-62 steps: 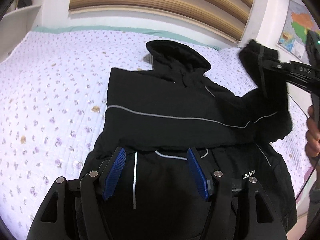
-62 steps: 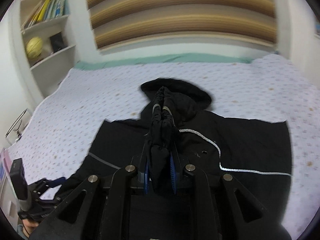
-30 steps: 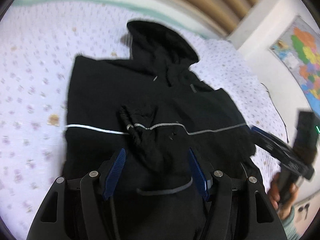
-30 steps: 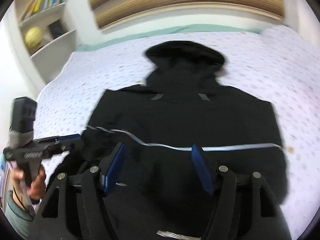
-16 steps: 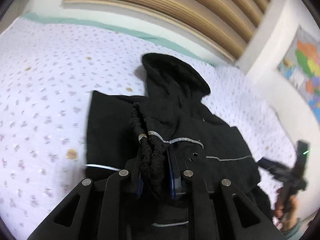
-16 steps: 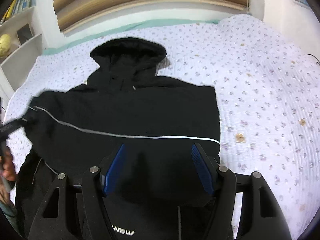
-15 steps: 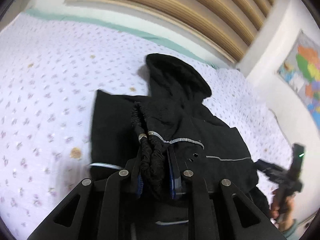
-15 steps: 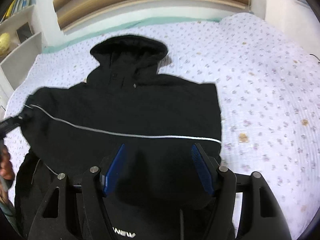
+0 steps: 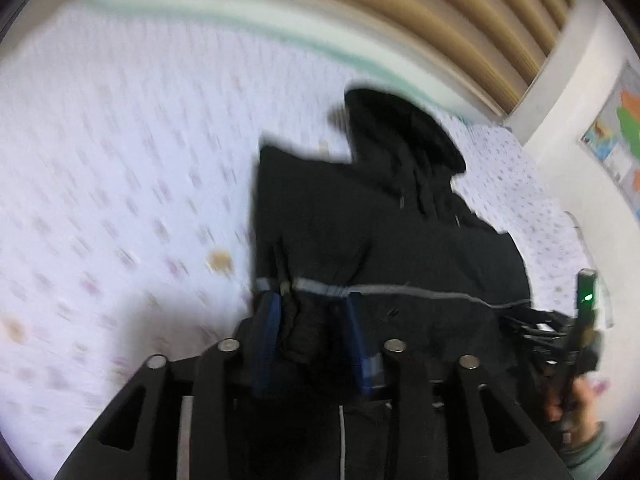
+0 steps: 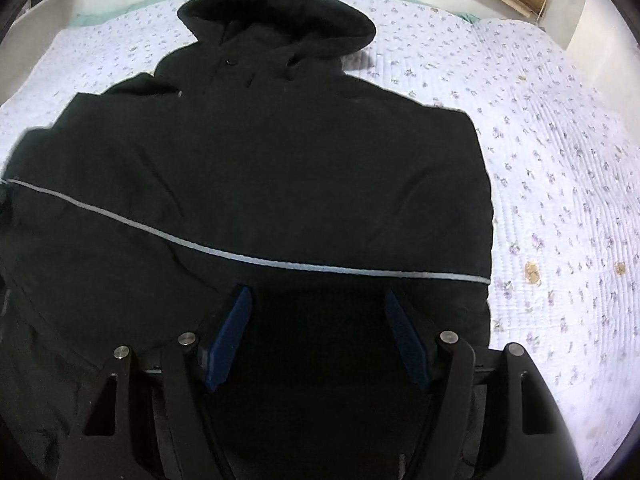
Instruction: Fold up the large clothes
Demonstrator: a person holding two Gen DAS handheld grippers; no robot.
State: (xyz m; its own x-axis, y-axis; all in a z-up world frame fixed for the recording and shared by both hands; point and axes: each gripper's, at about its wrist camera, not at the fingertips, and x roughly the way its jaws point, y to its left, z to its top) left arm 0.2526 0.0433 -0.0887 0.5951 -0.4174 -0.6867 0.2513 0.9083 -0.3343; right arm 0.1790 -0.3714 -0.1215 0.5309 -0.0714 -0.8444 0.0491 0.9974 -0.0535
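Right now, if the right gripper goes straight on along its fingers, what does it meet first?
Probably the black jacket. The right gripper, open and empty, points down at its folded body on the bed, near the grey stripe. Depth is unclear.

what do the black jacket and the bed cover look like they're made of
Black jacket: seems a matte woven synthetic, creasing softly with no shine; its grey stripe looks like reflective trim. Bed cover: probably quilted cotton, going by its fine stitched ribs and small printed purple flowers.
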